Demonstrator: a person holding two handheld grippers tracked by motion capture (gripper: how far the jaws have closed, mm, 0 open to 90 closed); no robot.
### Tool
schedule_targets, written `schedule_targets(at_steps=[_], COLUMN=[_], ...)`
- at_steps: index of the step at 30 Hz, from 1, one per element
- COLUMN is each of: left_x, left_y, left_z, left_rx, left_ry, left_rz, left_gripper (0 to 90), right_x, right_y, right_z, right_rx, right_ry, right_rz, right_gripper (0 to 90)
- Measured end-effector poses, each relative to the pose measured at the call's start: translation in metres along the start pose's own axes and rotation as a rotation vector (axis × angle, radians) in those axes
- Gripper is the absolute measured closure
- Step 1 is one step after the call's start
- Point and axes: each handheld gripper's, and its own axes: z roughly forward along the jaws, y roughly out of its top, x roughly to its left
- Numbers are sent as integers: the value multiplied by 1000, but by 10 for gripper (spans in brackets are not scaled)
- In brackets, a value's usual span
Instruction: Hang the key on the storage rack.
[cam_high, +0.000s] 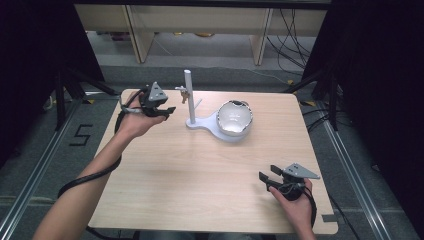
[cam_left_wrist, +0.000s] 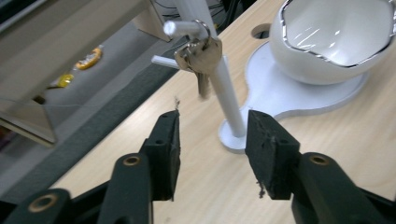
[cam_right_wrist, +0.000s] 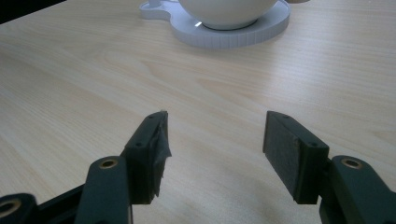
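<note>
Both grippers' jaws gape empty, left gripper (cam_left_wrist: 212, 135) near hanging keys (cam_left_wrist: 201, 58)

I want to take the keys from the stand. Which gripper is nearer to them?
Left. The left gripper is just beside the keys; the right gripper is far off, near the table's front edge.

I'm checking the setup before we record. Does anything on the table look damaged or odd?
Yes. The white bowl on the stand's base has a jagged, uneven rim, as if chipped or broken open. The jaw pads of the left gripper also look frayed. The keys hang normally from a peg on the post.
</note>
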Motion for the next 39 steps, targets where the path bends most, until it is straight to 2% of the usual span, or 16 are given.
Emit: schedule_targets(at_steps=[6, 11, 15, 18, 19, 22, 24, 25, 26, 27, 28, 31, 32, 33, 36, 39], left_x=[-7, -14, -20, -25, -27, -30, -32, -33, -34, -35, -37, -41, -41, -44, -47, -54], left_y=[-18, -33, -46, -56, -59, -70, -77, -81, -85, -89, -94, -108, -112, -122, -133, -150], left_z=[-8, -13, -17, -21, -22, -27, -29, -30, -32, -34, -35, -41, -41, -44, -47, -51], left_rx=[-17, -34, -32, -37, -40, -42, -44, -47, -47, -47, -62, -77, -101, -113, -122, -126], left_ry=[-6, -12, -17, -18, -19, -18, -14, -13, -9, -9, -1, 10, 13, 18, 20, 43], left_rz=[-28, -28, -54, -65, -71, -81, -95, -99, -102, -107, -133, -161, -149, -166, -181, -230], left_gripper=[462, 429, 406, 395, 392, 383, 376, 372, 367, 363, 361, 354, 353, 352, 352, 352], right_x=[0, 0, 0, 3, 0, -1, 2, 0, -1, 0, -1, 0, 0, 0, 0, 0], right_y=[0, 0, 0, -1, 0, 0, 0, 0, 0, 0, 0, 0, 0, 0, 0, 0], right_z=[1, 1, -1, 0, 0, 0, 0, 0, 1, -1, 0, 0, 1, -1, 0, 1], right_rx=[-8, -8, 2, -5, -5, 0, 1, -5, -10, 1, -6, -3, -11, -1, -9, -12], right_ry=[6, 11, -7, 8, -3, -3, 1, -2, 10, -8, -4, -5, 9, -6, 3, 7], right_rz=[3, 7, 5, 43, 7, 8, 38, 10, 10, 5, 3, 7, 11, 0, 7, 9], right_gripper=[415, 415, 415, 415, 414, 415, 414, 414, 414, 415, 415, 415, 415, 415, 415, 415])
